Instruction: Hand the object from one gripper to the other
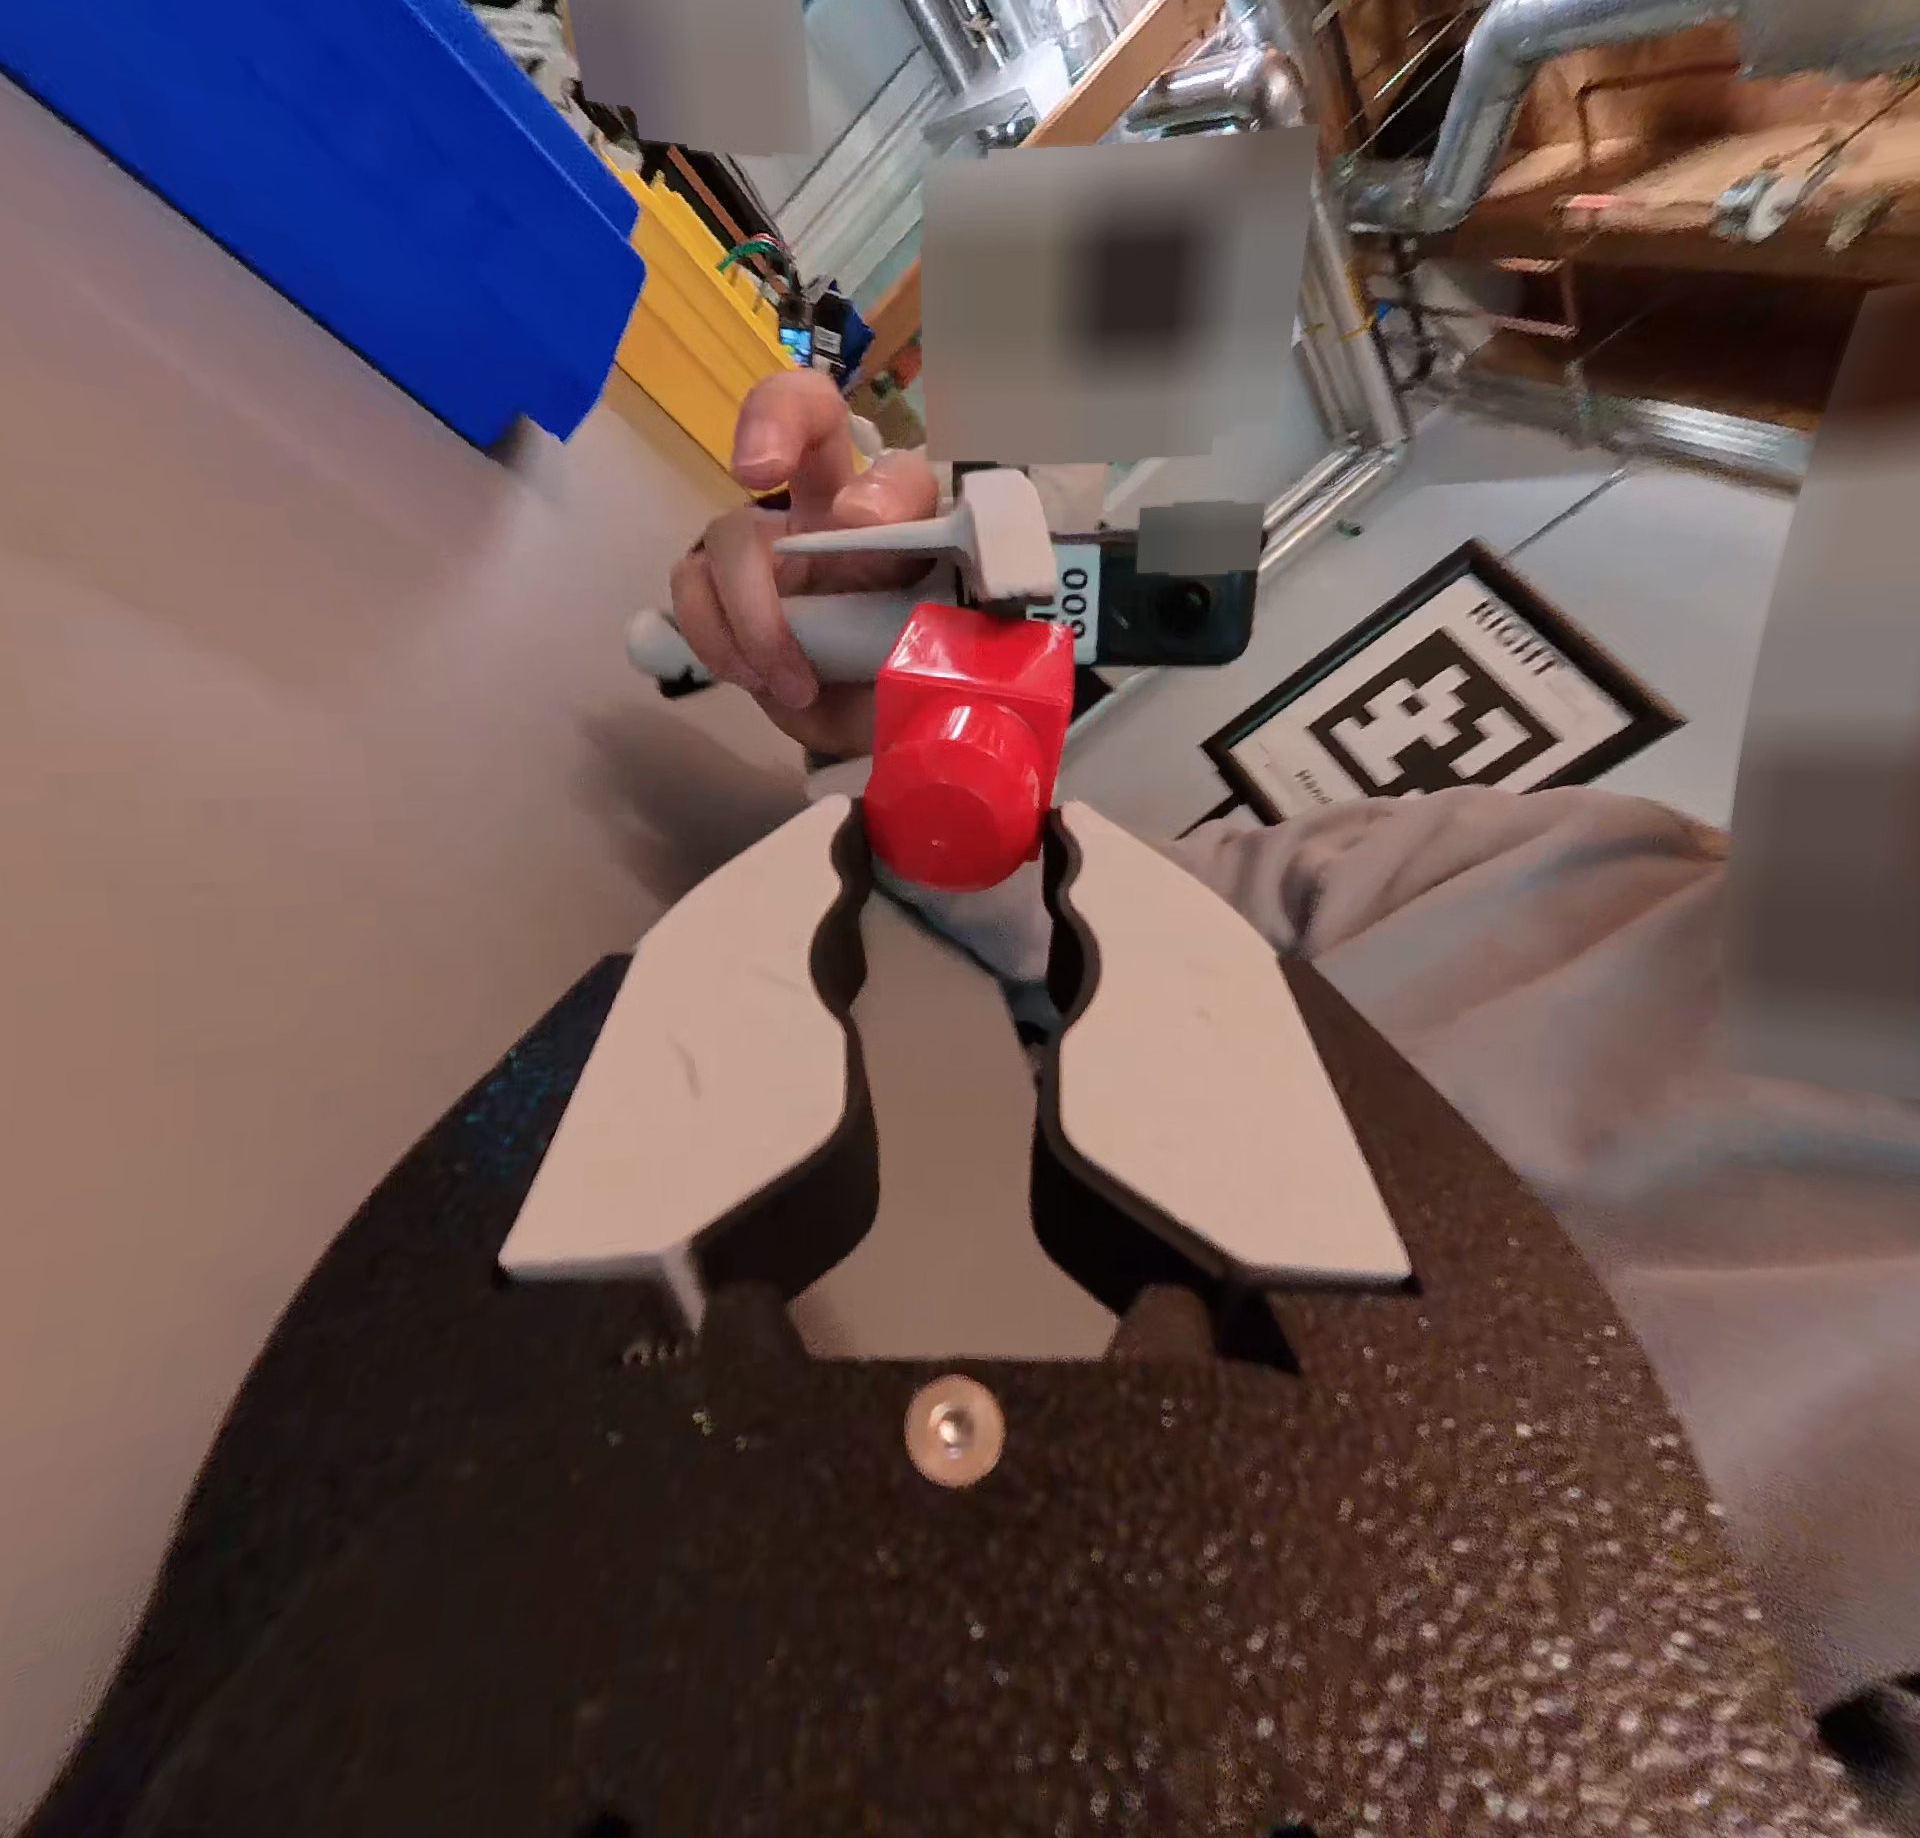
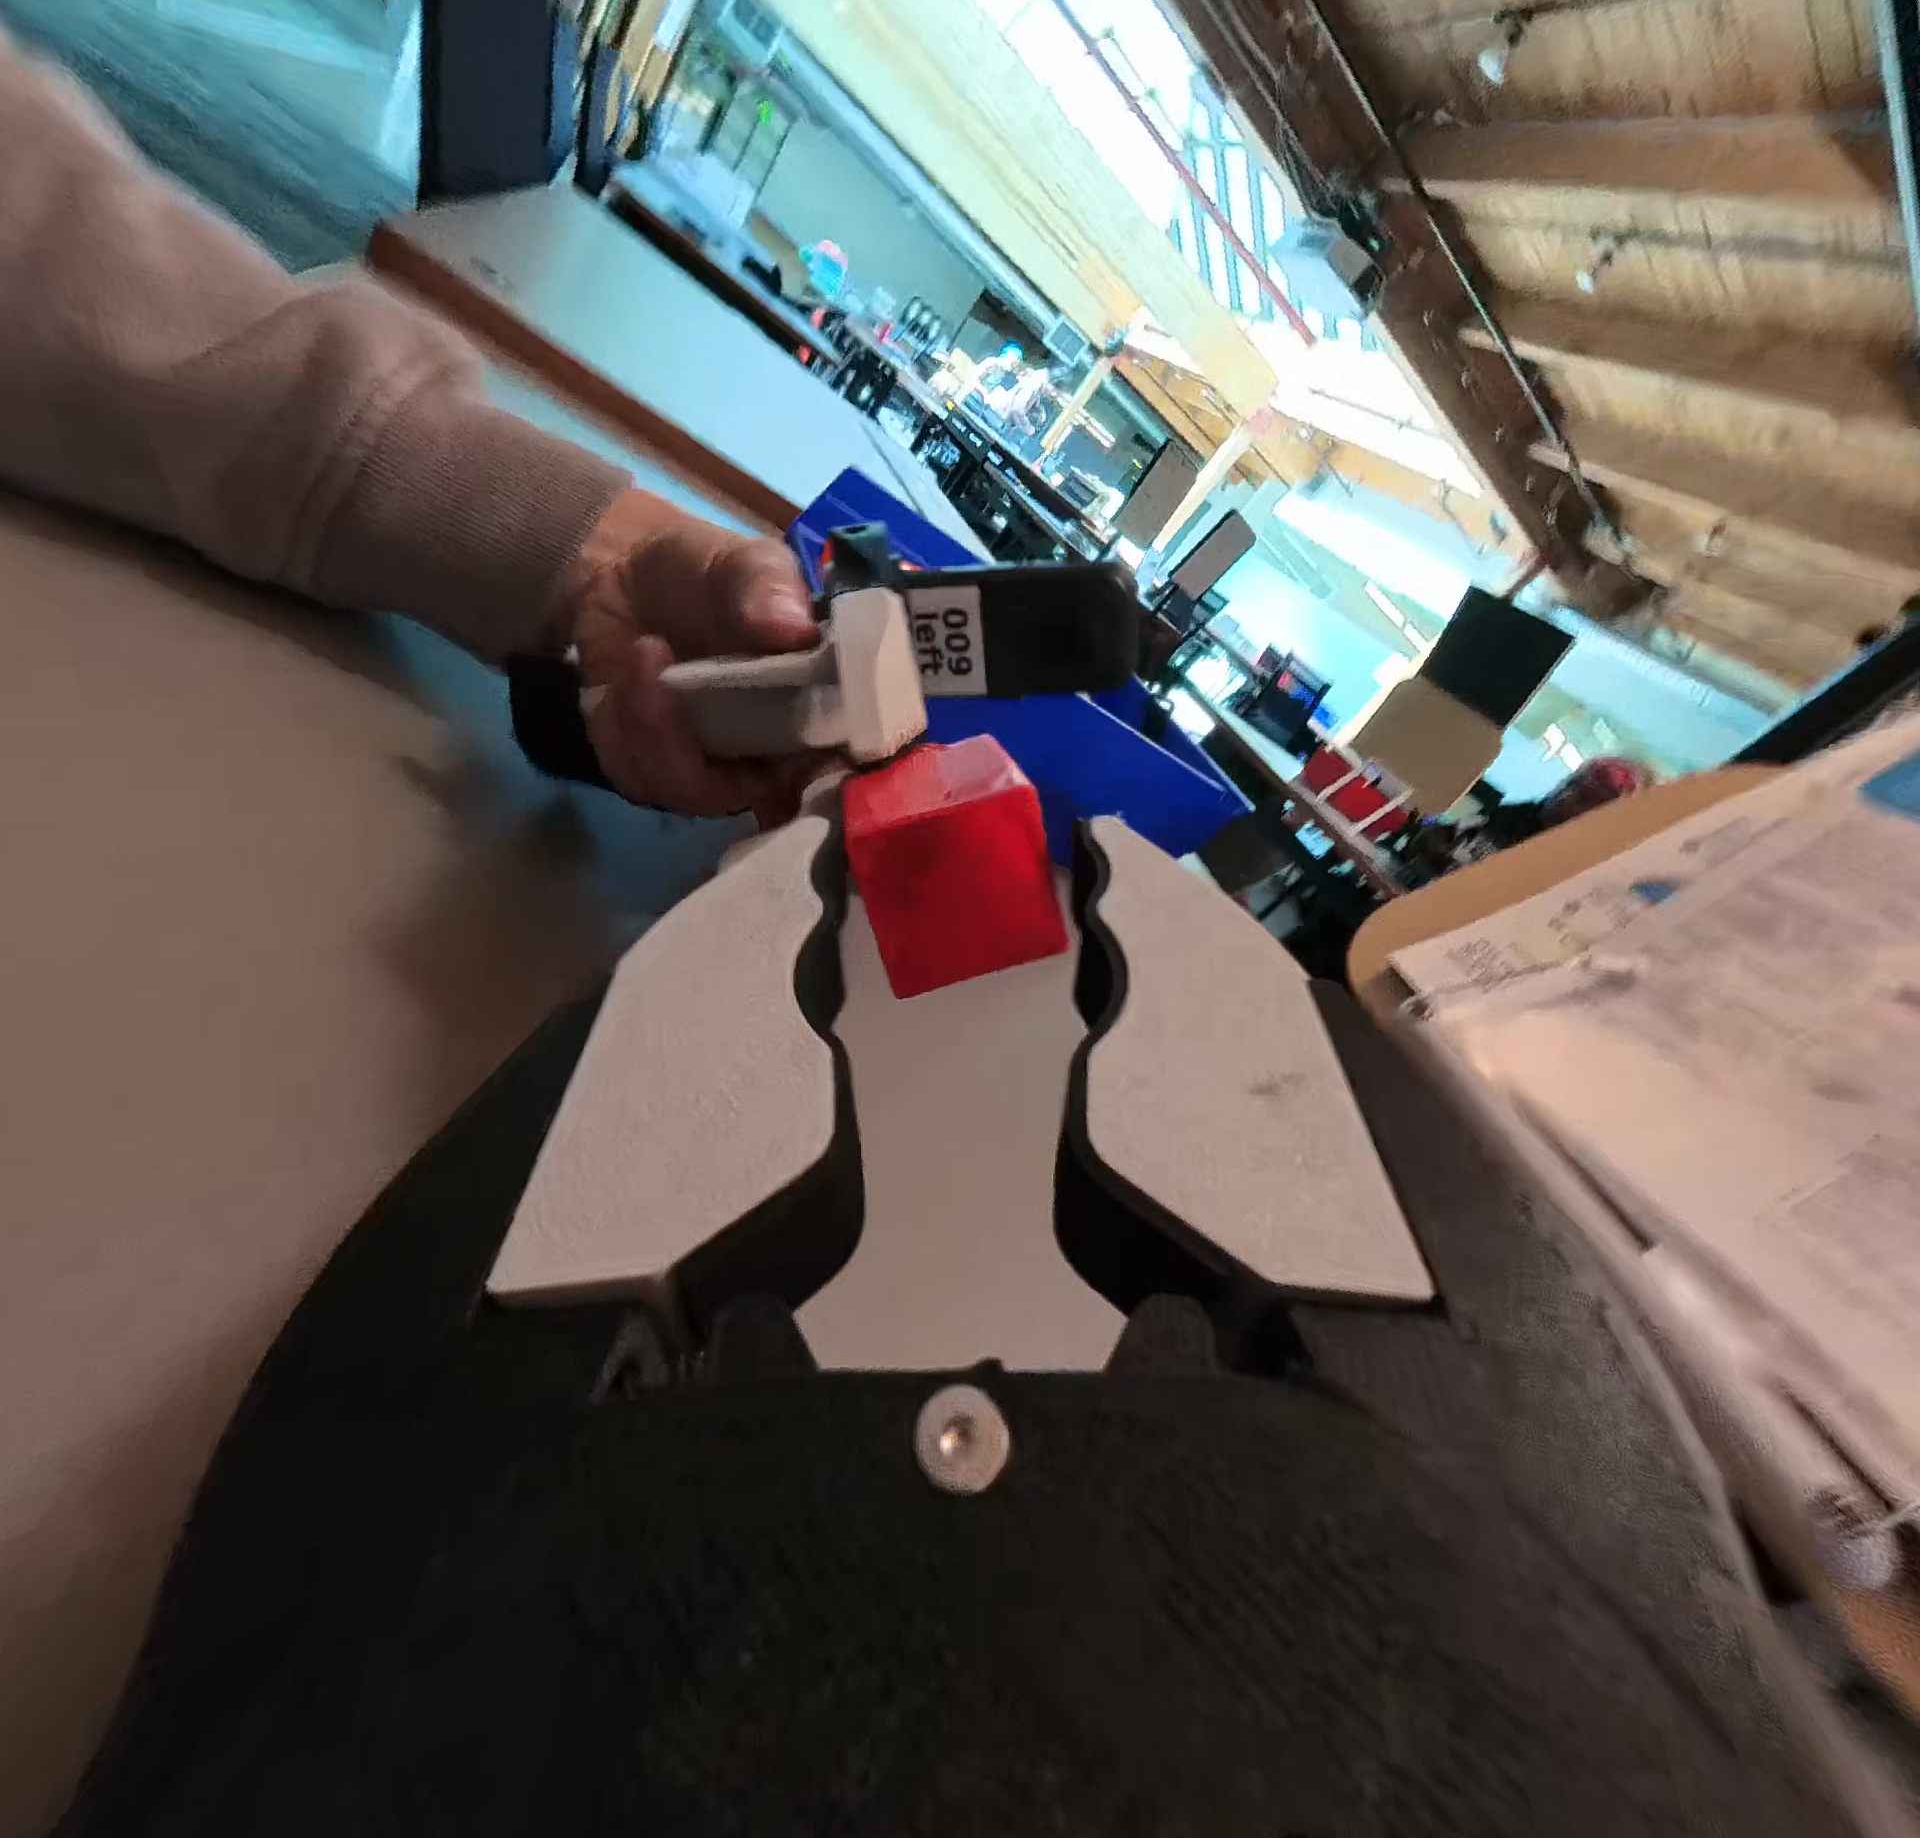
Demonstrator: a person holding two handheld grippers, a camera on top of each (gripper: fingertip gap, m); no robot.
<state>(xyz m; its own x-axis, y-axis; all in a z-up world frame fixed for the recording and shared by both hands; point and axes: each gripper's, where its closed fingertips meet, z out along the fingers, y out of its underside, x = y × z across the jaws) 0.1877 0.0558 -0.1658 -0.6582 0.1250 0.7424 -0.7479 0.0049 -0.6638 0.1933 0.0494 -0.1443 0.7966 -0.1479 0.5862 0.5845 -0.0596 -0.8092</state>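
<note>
The object is red plastic, a cube (image 2: 951,869) with a round cap (image 1: 951,812) at one end. My left gripper (image 1: 958,824) is shut on the round cap, with both fingertips touching it. The cube end (image 1: 977,676) points away toward the right gripper. My right gripper (image 2: 956,838) has its jaws on either side of the cube. The cube sits tilted between them, and a narrow gap shows at the right fingertip (image 2: 1117,853). A hand (image 1: 769,635) holds the right gripper, and another hand (image 2: 675,645) holds the left one. Both grippers are up in the air.
A blue bin (image 1: 312,147) and a yellow bin (image 1: 696,334) stand to the left. The blue bin also shows behind the cube in the right wrist view (image 2: 1091,749). A framed black-and-white marker card (image 1: 1455,697) lies on the table. Papers (image 2: 1714,1009) lie at the right. My two grippers' fingertips are within a few centimetres of each other.
</note>
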